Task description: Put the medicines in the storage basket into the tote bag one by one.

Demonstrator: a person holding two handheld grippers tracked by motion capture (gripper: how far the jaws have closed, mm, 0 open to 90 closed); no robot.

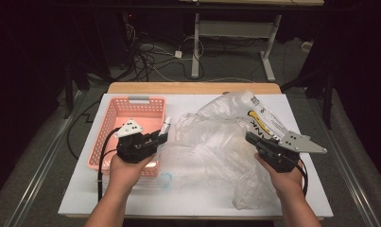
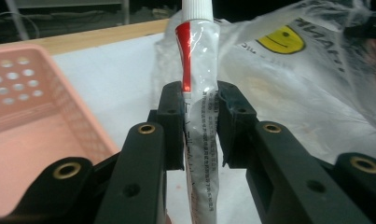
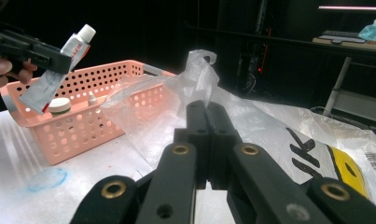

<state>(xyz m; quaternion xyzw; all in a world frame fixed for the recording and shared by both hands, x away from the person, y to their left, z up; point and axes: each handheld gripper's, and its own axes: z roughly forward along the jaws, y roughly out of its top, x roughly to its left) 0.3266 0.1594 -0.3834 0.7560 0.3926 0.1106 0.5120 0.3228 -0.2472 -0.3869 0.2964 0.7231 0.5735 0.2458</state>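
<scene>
A white table (image 1: 84, 189) carries everything. On its right half sprawls a clear plastic bag (image 1: 216, 137) with a yellow smiley print. At the left stands a pink perforated basket (image 1: 113, 113), with a small round jar (image 3: 59, 106) inside. The right gripper (image 3: 207, 114) has its jaws pressed together on a fold of the bag at the bag's near right. The left gripper (image 2: 199, 107) clamps a white-and-red tube (image 2: 197, 70), cap pointing away, just right of the basket.
</scene>
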